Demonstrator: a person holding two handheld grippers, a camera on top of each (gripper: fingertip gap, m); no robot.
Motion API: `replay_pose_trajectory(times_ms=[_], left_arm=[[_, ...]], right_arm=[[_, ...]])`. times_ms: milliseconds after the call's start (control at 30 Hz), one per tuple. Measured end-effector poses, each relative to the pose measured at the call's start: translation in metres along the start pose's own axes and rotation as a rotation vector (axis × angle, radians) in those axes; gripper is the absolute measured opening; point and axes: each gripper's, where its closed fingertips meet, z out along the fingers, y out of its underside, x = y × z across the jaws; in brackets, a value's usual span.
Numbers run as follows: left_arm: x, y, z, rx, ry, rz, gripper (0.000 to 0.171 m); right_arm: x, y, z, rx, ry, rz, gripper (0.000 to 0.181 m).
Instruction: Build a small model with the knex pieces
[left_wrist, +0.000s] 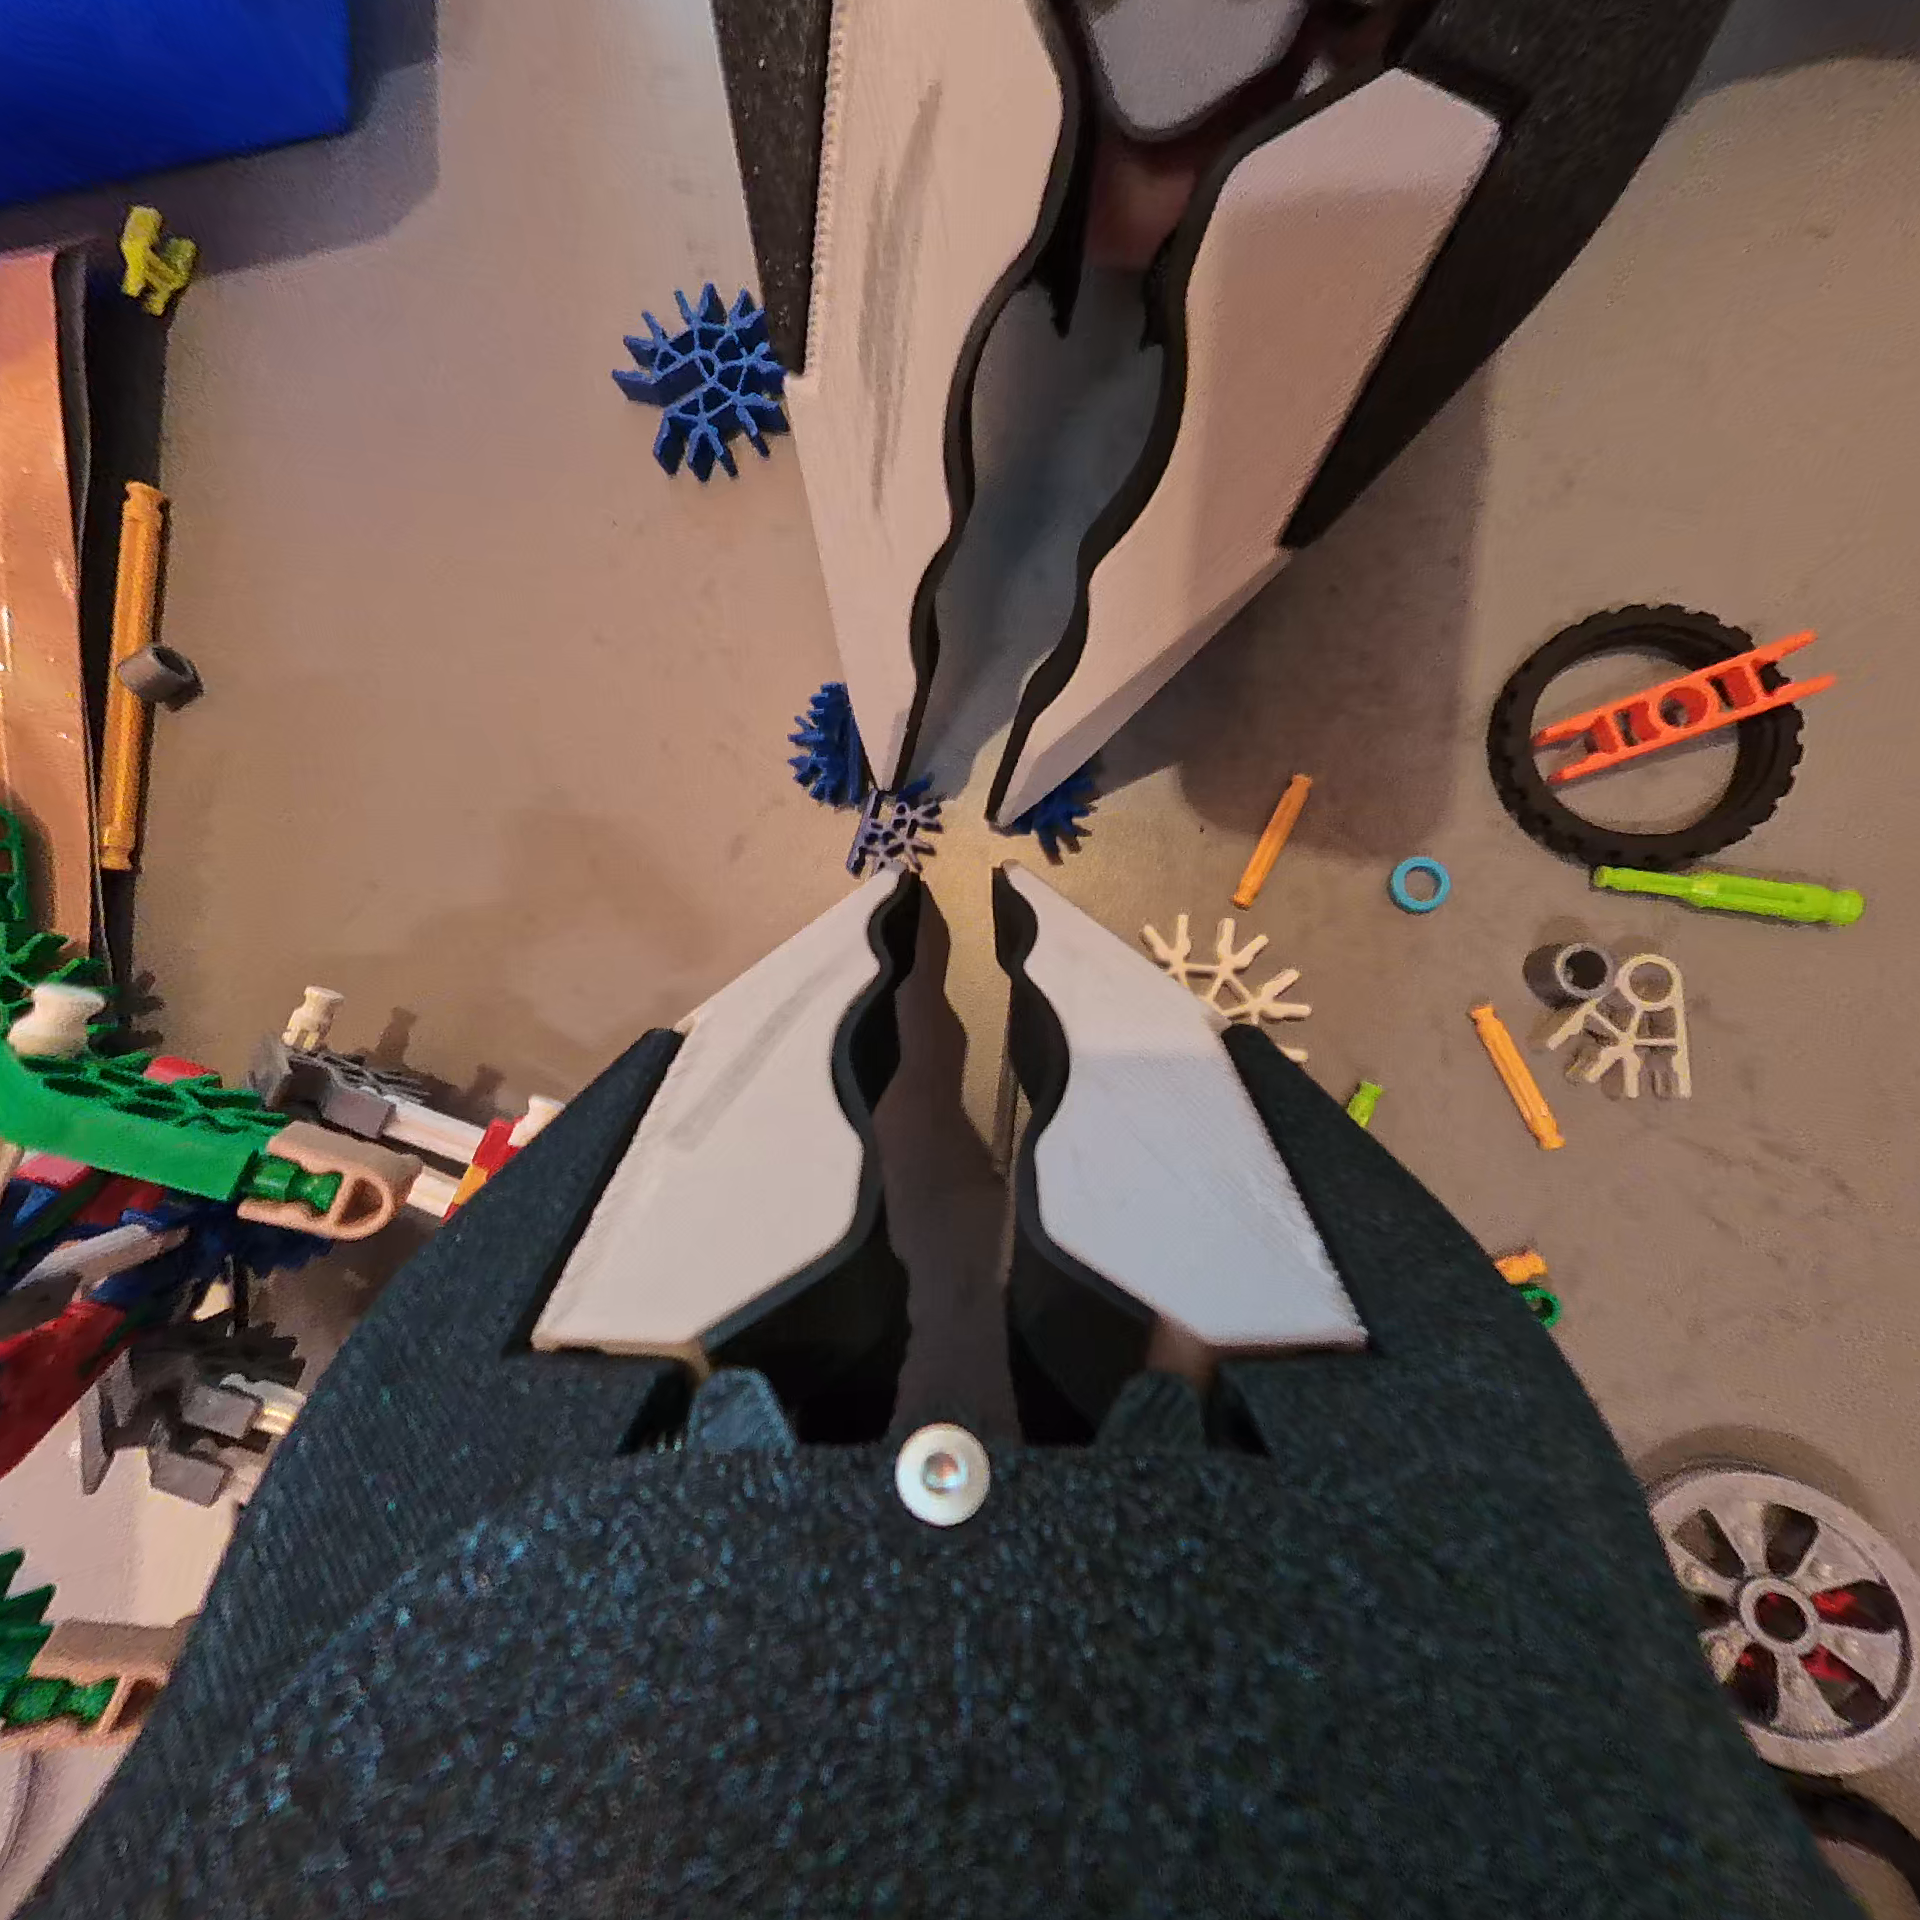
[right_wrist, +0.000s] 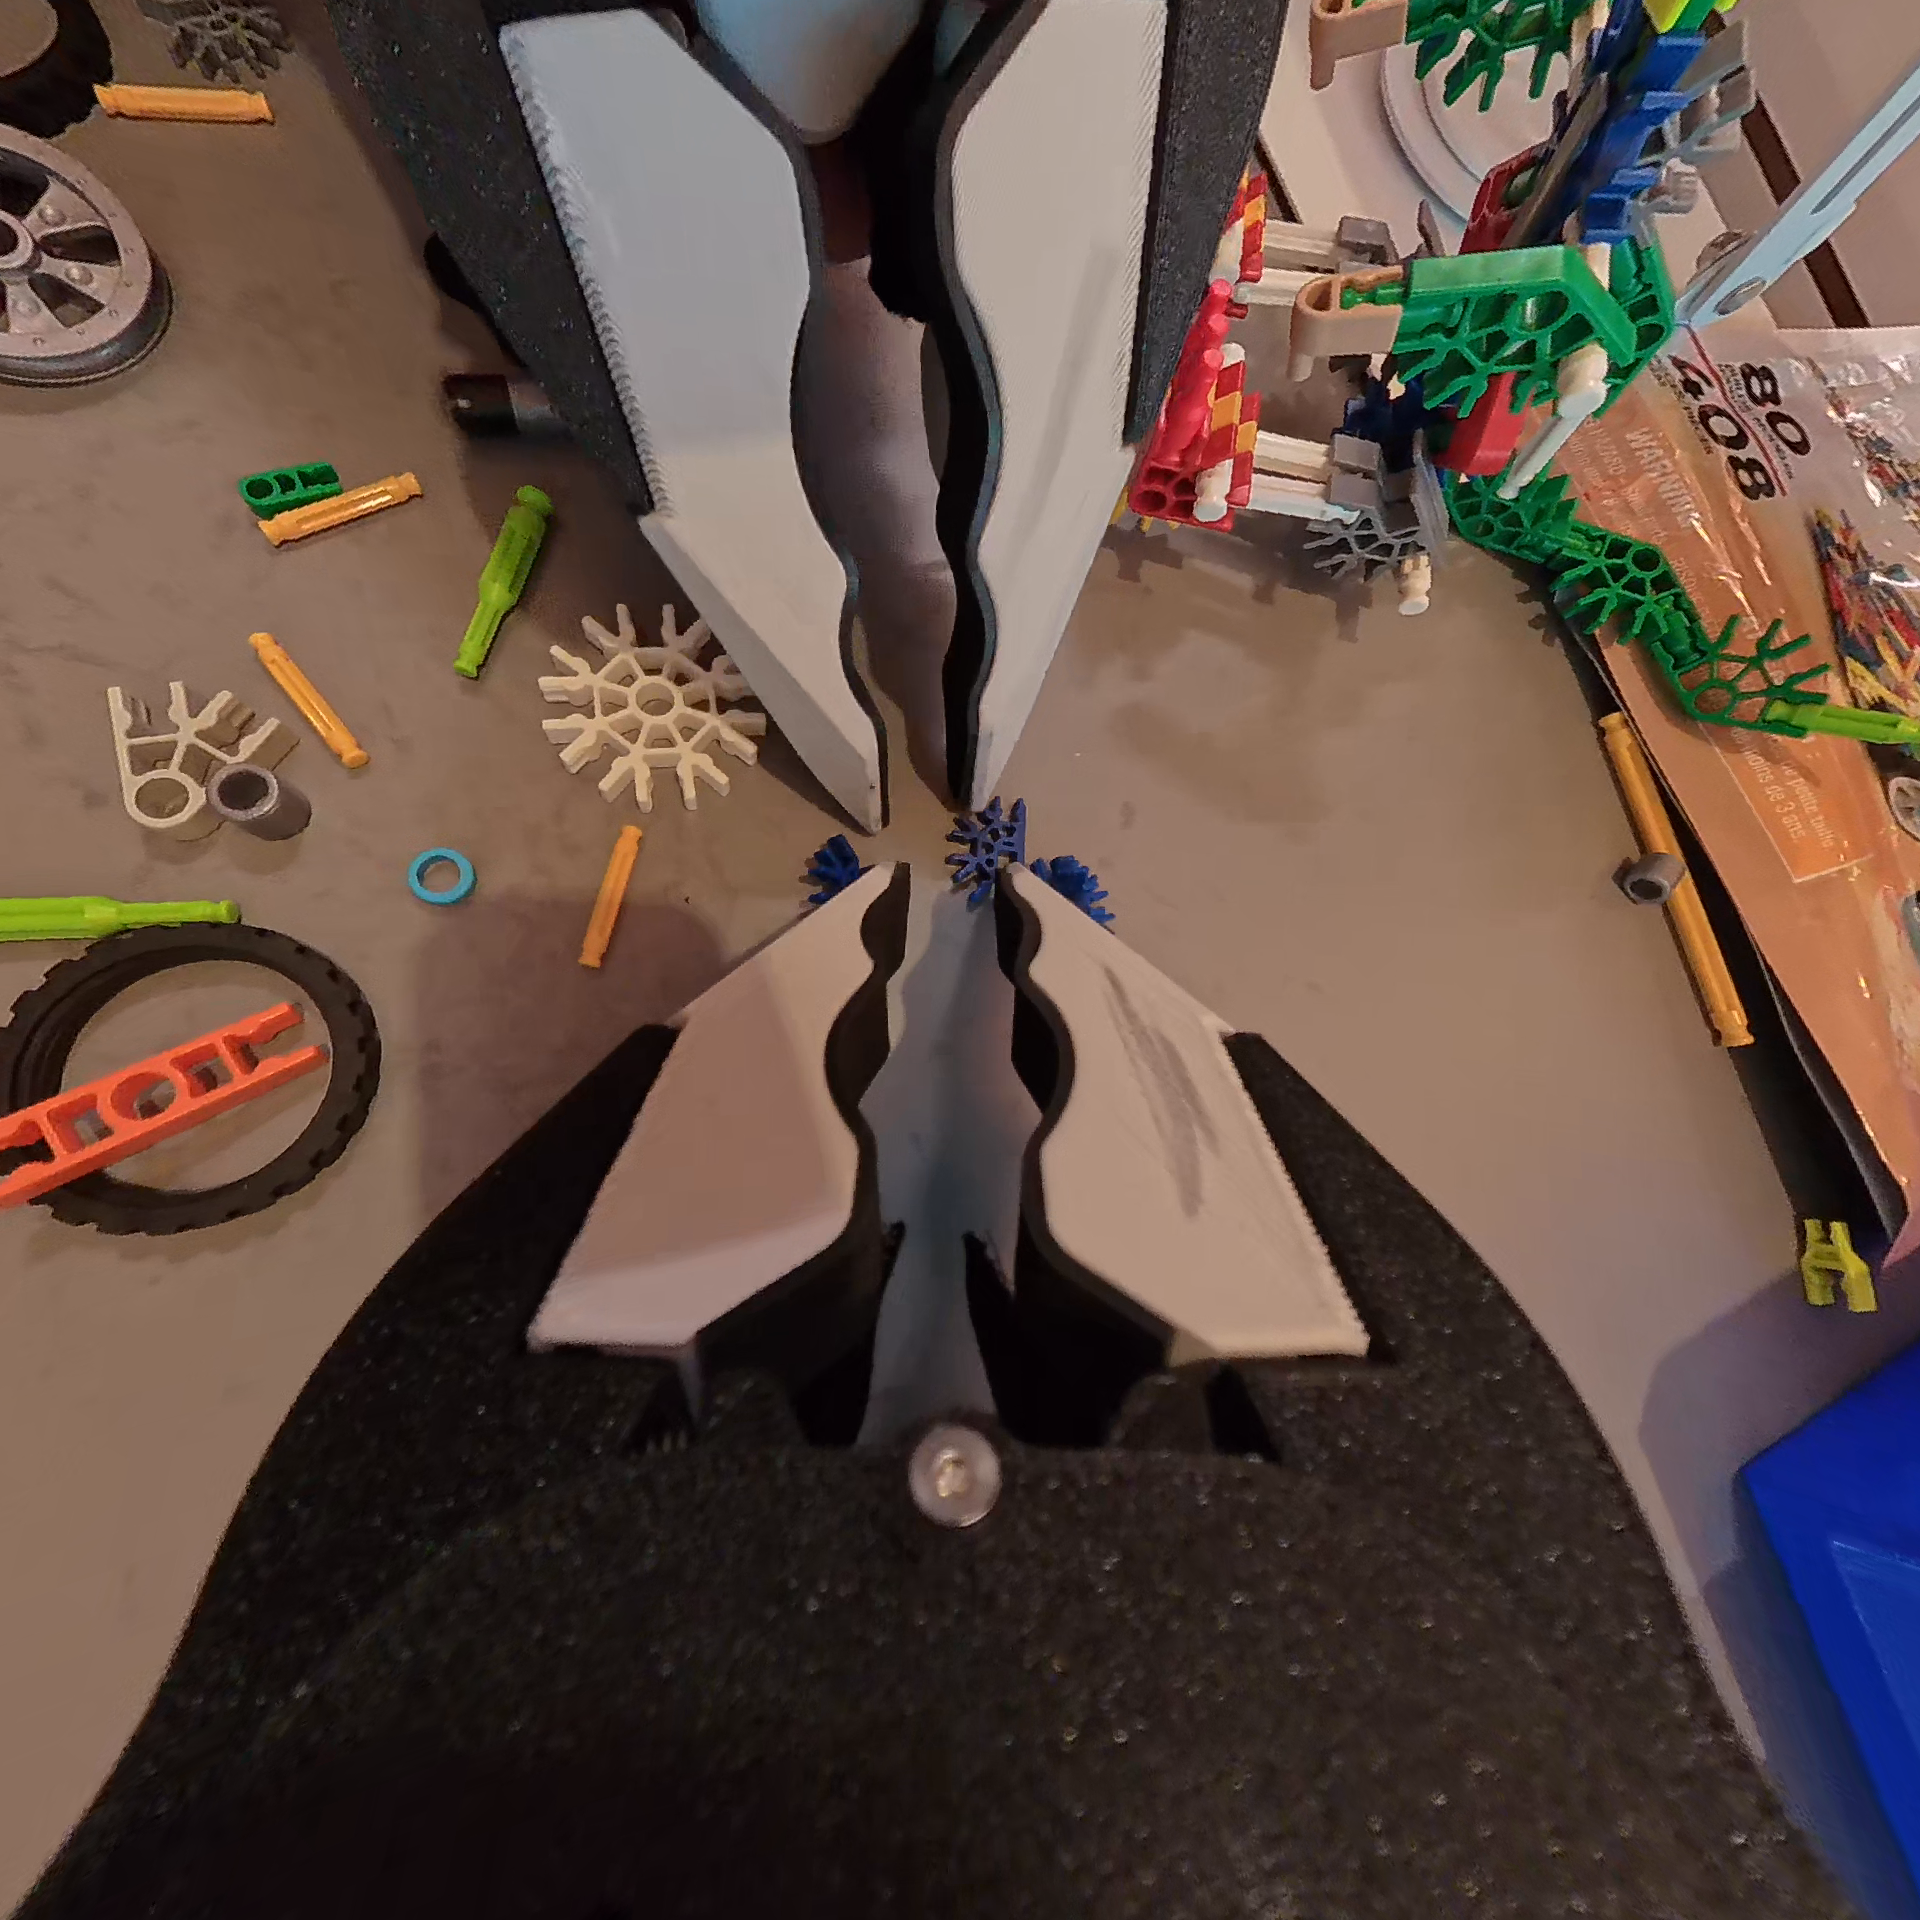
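Note:
The two grippers meet tip to tip over a grey table (left_wrist: 468, 644). My left gripper (left_wrist: 951, 875) has its jaws a narrow gap apart with nothing between them. It also shows in the right wrist view (right_wrist: 920, 812). A small dark blue connector (left_wrist: 894, 833) sits at its left fingertip (left_wrist: 891, 881), touching the right gripper's tip; it also shows in the right wrist view (right_wrist: 985, 847). My right gripper (right_wrist: 951, 878) is narrowly open too. A blue snowflake connector (right_wrist: 1075, 885) sticks out on both sides of its tips, its middle hidden under them.
Another blue snowflake (left_wrist: 707, 384) lies beyond. A white snowflake (right_wrist: 649, 707), orange rods (right_wrist: 613, 894), green rods (right_wrist: 504, 582), a tyre (right_wrist: 197, 1075) with an orange piece, a spoked wheel (right_wrist: 62, 270) and a teal ring (right_wrist: 442, 875) lie scattered. A built model (right_wrist: 1507, 343) stands on a plastic bag (right_wrist: 1766, 675). Both grippers' tips are close together, under 4 cm apart.

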Motion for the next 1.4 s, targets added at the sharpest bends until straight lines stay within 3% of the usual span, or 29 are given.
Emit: replay_pose_trajectory(times_ms=[567, 1133, 1400], left_arm=[[-0.01, -0.003, 0.002, 0.009, -0.074, 0.033, 0.013], [-0.009, -0.004, 0.003, 0.01, -0.084, 0.062, 0.012], [-0.008, -0.003, 0.003, 0.003, -0.076, 0.056, 0.013]], right_arm=[[0.0, 0.002, 0.0, 0.001, -0.038, 0.101, 0.013], [0.002, 0.002, 0.001, -0.003, -0.01, 0.057, 0.001], [0.001, 0.001, 0.002, -0.003, -0.018, 0.064, 0.005]])
